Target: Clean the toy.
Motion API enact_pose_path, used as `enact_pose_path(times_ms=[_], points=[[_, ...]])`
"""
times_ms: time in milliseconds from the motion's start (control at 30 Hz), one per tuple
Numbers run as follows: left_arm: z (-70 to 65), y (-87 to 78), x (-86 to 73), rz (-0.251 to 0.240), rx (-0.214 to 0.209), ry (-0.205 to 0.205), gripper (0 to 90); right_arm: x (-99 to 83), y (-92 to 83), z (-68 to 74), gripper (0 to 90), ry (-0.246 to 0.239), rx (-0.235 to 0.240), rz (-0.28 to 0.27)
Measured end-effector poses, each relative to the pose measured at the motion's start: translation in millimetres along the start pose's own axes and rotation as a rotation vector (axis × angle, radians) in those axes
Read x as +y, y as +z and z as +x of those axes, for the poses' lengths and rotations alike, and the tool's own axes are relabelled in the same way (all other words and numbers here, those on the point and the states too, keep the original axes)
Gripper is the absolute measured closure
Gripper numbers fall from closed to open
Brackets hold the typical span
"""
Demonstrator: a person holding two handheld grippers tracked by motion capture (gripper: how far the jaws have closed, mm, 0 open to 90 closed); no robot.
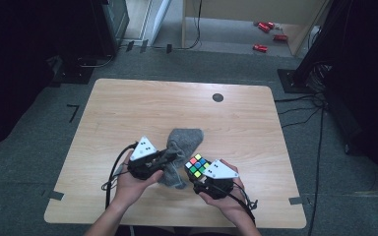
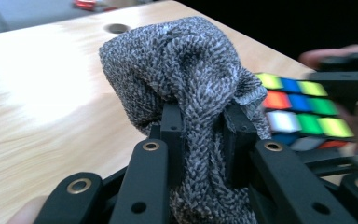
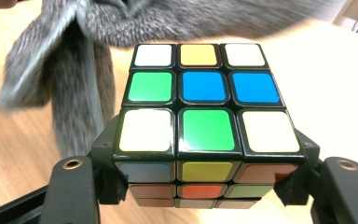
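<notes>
Setting: pale wood tabletop point(image 1: 128, 108) on grey carpet, dark stands either side, a small round hole point(image 1: 218, 97) toward 12 o'clock.
Left jaws: the left gripper point(image 2: 204, 125) is pinched nearly closed on a bunched fold of the grey cloth point(image 2: 186, 70); the fabric bulges up between and over the tips.
Right jaws: the right gripper point(image 3: 200, 179) stands about half wide, clamped on two opposite sides of the puzzle cube point(image 3: 200, 93), low on its body.
Where the cube is: near the 6 o'clock edge of the tabletop, at 3 o'clock of the cloth and just beside it; seen from above at point(image 1: 198, 165).
Where the cloth is: lifted at the gripped end, the rest trailing toward 12 o'clock on the wood point(image 1: 184, 140).
Cloth handling: likely soft, light, limp terry; it folds anywhere, so a thick gather gives the surest hold.
Cube handling: probably rigid, light, with glossy, slippery tiles; its layers can twist, so flat opposite faces near the middle are the best place to hold.
Risk: rubbing hard could turn a layer or slide the cube out.
</notes>
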State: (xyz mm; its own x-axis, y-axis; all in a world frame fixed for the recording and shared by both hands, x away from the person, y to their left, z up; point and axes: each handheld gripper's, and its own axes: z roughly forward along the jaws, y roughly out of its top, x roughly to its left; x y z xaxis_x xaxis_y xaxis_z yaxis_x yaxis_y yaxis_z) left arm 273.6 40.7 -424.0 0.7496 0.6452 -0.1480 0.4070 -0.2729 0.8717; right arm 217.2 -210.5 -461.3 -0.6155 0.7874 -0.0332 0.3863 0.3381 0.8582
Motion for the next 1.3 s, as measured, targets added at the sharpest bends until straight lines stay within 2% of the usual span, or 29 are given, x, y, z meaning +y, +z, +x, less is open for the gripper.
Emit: enact_pose_path(times_ms=[67, 100, 167, 233, 267, 300, 367, 467, 567, 633, 733, 800, 867, 933, 967, 1000, 1033, 1133, 1233, 1300], points=[[8.4, -0.4, -2.4, -0.003, -0.016, -0.029, 75.3, 1.3, -4.0, -4.0, 34.2, 0.019, 0.004, -0.019], [11.6, 0.6, -4.6, -0.014, -0.056, -0.051, 75.3, 1.9, -5.9, -5.8, 34.2, 0.027, 0.009, -0.033], [15.9, 3.7, -8.5, -0.052, -0.191, -0.117, 75.2, 3.3, -8.7, -8.1, 34.2, 0.031, 0.019, -0.052], [15.6, 6.8, -9.7, -0.095, -0.327, -0.165, 75.0, 3.8, -9.0, -7.2, 34.2, 0.016, 0.032, -0.052], [14.5, 8.6, -9.2, -0.099, -0.393, -0.177, 74.8, 3.3, -8.5, -5.4, 34.2, 0.003, 0.038, -0.051], [12.4, 10.6, -8.7, -0.090, -0.433, -0.168, 74.5, 2.7, -7.7, -2.8, 34.3, -0.012, 0.043, -0.053], [8.1, 14.0, -9.9, -0.061, -0.416, -0.137, 74.5, 2.4, -7.6, 2.0, 34.3, -0.036, 0.057, -0.061], [17.3, 17.8, -14.7, -0.042, -0.462, -0.210, 74.7, 3.3, -9.7, 4.9, 34.3, -0.069, 0.048, -0.072], [18.6, 23.4, -19.3, 0.014, -0.453, -0.210, 74.9, 5.7, -16.1, 4.4, 34.3, -0.072, 0.064, -0.121], [18.0, 22.3, -18.5, -0.006, -0.455, -0.223, 75.0, 8.0, -18.5, 4.9, 34.2, -0.086, 0.064, -0.130], [15.8, 14.7, -11.1, -0.057, -0.495, -0.227, 74.9, 6.0, -15.9, 4.0, 34.2, -0.077, 0.070, -0.116], [13.3, 13.1, -8.1, -0.048, -0.473, -0.206, 74.8, 3.3, -11.7, 4.7, 34.2, -0.085, 0.060, -0.095], [14.8, 17.3, -11.2, -0.012, -0.438, -0.211, 74.7, 3.2, -11.1, 6.0, 34.3, -0.087, 0.057, -0.093], [15.1, 23.0, -16.9, 0.034, -0.358, -0.185, 74.8, 5.2, -12.9, 6.9, 34.2, -0.090, 0.057, -0.103], [14.2, 25.5, -18.8, 0.048, -0.357, -0.181, 74.8, 6.4, -14.7, 7.0, 34.3, -0.080, 0.062, -0.114], [13.5, 25.3, -18.9, 0.041, -0.365, -0.184, 74.9, 7.7, -15.9, 6.9, 34.2, -0.084, 0.066, -0.121], [12.6, 23.9, -17.3, 0.024, -0.370, -0.189, 74.9, 8.2, -16.4, 7.2, 34.3, -0.091, 0.065, -0.120], [12.0, 15.5, -9.6, -0.037, -0.434, -0.209, 74.7, 6.5, -14.7, 5.7, 34.2, -0.080, 0.066, -0.105], [11.6, 15.7, -9.1, -0.019, -0.414, -0.191, 74.5, 4.6, -11.6, 6.4, 34.2, -0.082, 0.059, -0.090], [13.4, 22.2, -15.0, 0.015, -0.394, -0.203, 74.5, 6.1, -13.1, 7.7, 34.2, -0.087, 0.057, -0.098]])
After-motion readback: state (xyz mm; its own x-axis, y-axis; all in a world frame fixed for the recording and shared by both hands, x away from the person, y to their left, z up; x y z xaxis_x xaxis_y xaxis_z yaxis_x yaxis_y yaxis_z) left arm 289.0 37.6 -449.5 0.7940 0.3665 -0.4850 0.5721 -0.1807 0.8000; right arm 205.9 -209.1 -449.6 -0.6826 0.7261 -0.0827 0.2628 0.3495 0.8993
